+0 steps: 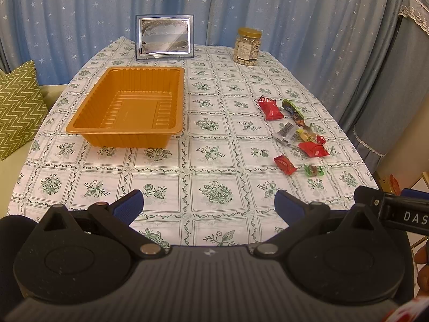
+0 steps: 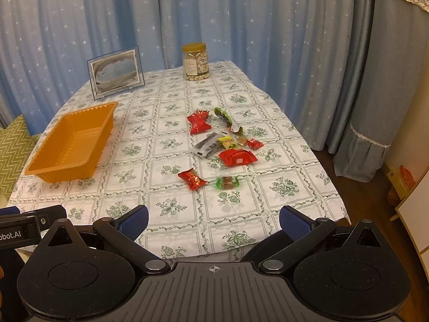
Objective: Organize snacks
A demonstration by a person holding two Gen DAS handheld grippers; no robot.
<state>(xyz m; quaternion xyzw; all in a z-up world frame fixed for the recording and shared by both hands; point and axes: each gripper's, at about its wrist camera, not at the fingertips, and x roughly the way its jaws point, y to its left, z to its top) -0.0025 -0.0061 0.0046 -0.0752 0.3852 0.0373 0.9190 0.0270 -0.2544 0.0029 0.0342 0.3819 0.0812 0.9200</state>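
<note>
Since nothing sits in the orange tray (image 1: 126, 107) yet, we judge the sorting has not begun. In the left wrist view the tray lies left of centre on the table (image 1: 214, 161), empty and thin-walled — probably light enough to slide if nudged. Low in that frame the left hand-held gripper (image 1: 209, 206) has its fingers wide apart, holding nothing.

Moving right, the snacks (image 1: 297, 136) are scattered at the right middle of the frame, well apart from the tray. In the right wrist view they sit at centre: a red packet (image 2: 192, 178) nearest us, a green-wrapped candy (image 2: 227, 182) just beside it, a larger red pouch (image 2: 237, 157) behind. We expect crinkly film wrappers — light, soft, somewhat slippery, lying flat. Pinching across the puffed middle, or a twisted end on the candy, looks safest to us.

The right hand-held gripper (image 2: 214, 218), at the bottom of that frame, is likewise spread open and empty.
</note>
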